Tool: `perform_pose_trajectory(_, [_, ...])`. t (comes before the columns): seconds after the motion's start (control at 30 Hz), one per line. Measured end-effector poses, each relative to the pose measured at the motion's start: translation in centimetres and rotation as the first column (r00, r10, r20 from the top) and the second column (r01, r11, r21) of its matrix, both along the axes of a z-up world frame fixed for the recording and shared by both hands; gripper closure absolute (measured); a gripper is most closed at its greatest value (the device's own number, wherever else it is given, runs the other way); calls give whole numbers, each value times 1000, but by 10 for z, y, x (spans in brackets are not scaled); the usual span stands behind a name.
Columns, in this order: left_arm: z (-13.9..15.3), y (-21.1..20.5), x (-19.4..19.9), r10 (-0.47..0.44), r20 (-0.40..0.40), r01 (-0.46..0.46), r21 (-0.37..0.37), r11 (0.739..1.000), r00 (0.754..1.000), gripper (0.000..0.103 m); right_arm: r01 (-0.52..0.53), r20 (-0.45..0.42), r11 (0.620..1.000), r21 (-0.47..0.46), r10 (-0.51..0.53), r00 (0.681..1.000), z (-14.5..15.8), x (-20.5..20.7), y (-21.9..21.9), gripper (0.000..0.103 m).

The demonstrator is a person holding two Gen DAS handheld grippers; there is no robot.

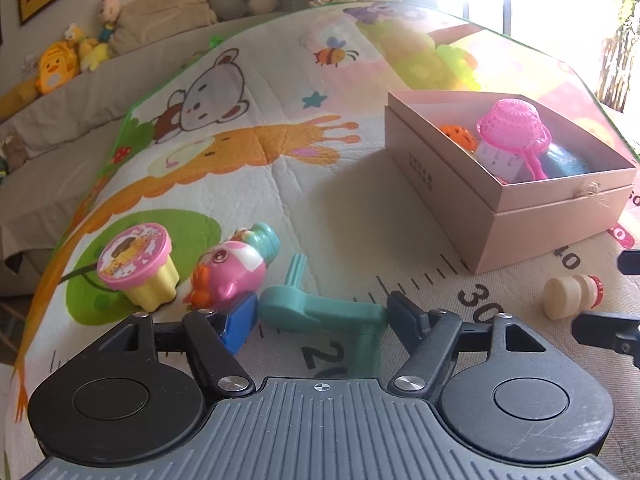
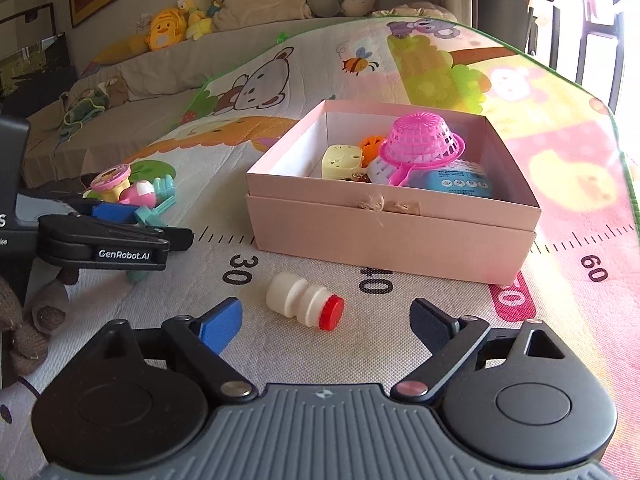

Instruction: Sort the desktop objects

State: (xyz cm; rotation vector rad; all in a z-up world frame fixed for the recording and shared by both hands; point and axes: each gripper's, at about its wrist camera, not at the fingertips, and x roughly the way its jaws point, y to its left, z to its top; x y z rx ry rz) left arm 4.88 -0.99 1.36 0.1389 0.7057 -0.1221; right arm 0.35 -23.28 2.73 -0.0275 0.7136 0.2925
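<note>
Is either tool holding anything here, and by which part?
Left tool brackets the teal toy; a firm grip cannot be told. Right tool holds nothing.

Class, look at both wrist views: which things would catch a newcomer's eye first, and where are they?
The pink box sits mid-mat, with a bright pink basket upside down on the toys inside. A small white bottle with a red cap lies on its side ahead of the right gripper. A teal toy lies between the left gripper jaws.

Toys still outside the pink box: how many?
4. Cup toy, pink figure and teal piece cluster by the left gripper; the white bottle lies before the right gripper. Others may be hidden.
</note>
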Motion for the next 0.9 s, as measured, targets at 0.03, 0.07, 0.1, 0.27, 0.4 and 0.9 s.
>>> perform_pose_trajectory(0.03, [1,2,-5,-6,-4,6,-10,1000,1000,27,-3,-11,1000,9,4,1000,-1,4,3,20])
perform_pose_trajectory(0.07, [2,3,-10,-11,-8,11,-21,1000,1000,27,-11,-22,1000,13,11,1000,-3,8,6,27])
perform_pose_trajectory(0.1, [3,5,-16,-16,-11,15,-30,999,1000,27,-17,-33,1000,12,17,999,-4,12,9,33])
perform_pose_trajectory(0.27, [11,8,-40,-45,-23,43,-65,997,999,27,-69,-41,997,-43,68,997,-5,11,21,56])
perform_pose_trajectory(0.4, [22,2,-63,-100,-20,98,-79,992,995,27,-117,-26,991,-61,115,993,13,-10,10,56])
perform_pose_trajectory(0.9, [95,-72,-65,-304,191,312,-10,950,933,27,33,337,999,17,-37,941,151,-51,-84,56])
